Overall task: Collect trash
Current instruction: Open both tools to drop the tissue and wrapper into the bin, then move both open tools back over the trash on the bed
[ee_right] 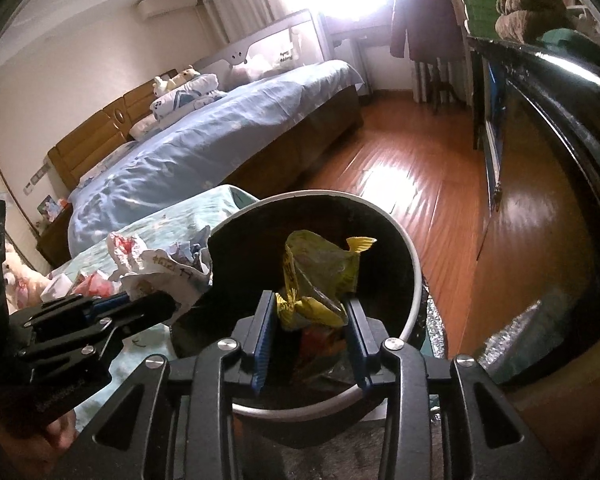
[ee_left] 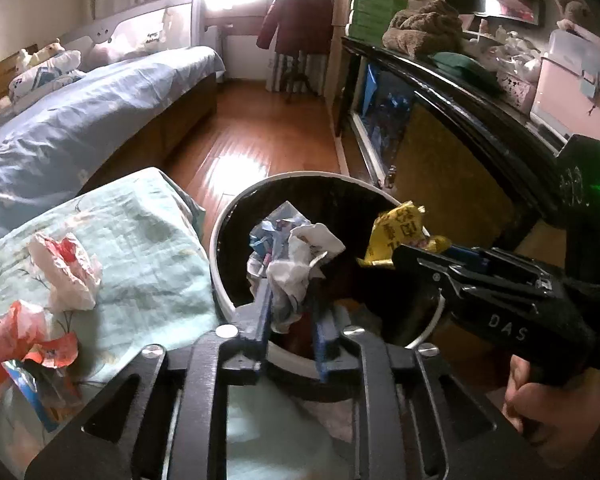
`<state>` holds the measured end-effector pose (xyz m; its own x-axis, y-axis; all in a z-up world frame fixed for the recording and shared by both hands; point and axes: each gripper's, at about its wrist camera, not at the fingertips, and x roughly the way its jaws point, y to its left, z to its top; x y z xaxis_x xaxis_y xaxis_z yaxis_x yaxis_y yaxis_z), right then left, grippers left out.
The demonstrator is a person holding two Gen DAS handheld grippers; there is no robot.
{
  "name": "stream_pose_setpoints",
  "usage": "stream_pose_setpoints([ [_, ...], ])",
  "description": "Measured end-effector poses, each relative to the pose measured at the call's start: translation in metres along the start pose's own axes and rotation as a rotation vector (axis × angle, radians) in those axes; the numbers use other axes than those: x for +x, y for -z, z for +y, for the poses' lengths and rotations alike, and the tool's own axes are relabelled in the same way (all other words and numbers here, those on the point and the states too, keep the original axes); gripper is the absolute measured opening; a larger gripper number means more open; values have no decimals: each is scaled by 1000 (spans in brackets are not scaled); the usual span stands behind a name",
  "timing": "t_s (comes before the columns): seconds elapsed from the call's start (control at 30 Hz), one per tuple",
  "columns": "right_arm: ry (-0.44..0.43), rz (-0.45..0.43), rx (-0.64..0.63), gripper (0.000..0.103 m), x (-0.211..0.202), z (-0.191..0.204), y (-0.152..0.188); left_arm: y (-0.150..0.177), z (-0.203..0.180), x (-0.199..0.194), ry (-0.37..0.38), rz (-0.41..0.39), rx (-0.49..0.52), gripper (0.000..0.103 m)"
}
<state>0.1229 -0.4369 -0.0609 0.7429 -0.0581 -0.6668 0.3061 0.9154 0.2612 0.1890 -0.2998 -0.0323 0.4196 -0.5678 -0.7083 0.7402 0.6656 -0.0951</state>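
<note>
Left wrist view: one bin point(ee_left: 236, 216), two wrappers point(ee_left: 70, 276) on cloth point(ee_left: 152, 240).

A dark-lined bin point(ee_right: 414, 280) stands open-topped between a cloth-covered surface point(ee_left: 140, 248) and a dark cabinet point(ee_left: 460, 160), both close beside its rim. Crumpled wrappers point(ee_left: 66, 276) clutter the cloth. Beyond the bin, bare wooden floor point(ee_right: 412, 168) runs clear alongside the bed point(ee_right: 220, 148).
</note>
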Motion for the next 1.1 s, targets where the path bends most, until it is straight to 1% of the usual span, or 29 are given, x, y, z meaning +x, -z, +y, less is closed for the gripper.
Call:
stream_pose_setpoints([
  [0.03,-3,3,5,40,1,-1,0,0,1,0,-1,-1,-7,29],
  [0.07,-5,5,9,41,1,-3,-1,0,2,0,-5,-4,-13,34],
  [0.1,-9,6,14,46,1,-4,-1,1,4,-1,-10,-8,-20,44],
  [0.13,-16,7,23,49,1,-5,-1,2,7,-3,-15,-14,-31,51],
  [0.17,-18,6,26,53,2,-5,-2,3,8,-5,-17,-19,-39,52],
  [0.27,-18,5,29,54,0,-5,-1,7,14,-12,-26,-26,-62,55],
  [0.33,-29,8,39,58,-2,-4,1,13,20,-20,-37,-40,-75,61],
  [0.4,-46,6,46,69,-6,-2,3,22,27,-29,-62,-50,-90,65],
  [0.43,-52,-1,45,71,-9,1,5,26,30,-33,-68,-52,-99,65],
  [0.5,-60,-12,40,81,-13,7,8,34,37,-39,-78,-54,-121,65],
  [0.53,-71,-18,39,82,-16,12,11,39,42,-44,-86,-53,-138,66],
  [0.6,-87,-23,40,83,-18,19,14,46,48,-52,-94,-60,-153,66],
  [0.73,-118,-22,24,84,-21,39,24,64,64,-69,-137,-74,-181,67],
  [0.8,-131,-14,14,86,-21,49,28,72,72,-76,-149,-79,-198,67],
  [1.1,-176,36,-43,90,-13,100,44,114,124,-104,-202,-84,-300,67],
])
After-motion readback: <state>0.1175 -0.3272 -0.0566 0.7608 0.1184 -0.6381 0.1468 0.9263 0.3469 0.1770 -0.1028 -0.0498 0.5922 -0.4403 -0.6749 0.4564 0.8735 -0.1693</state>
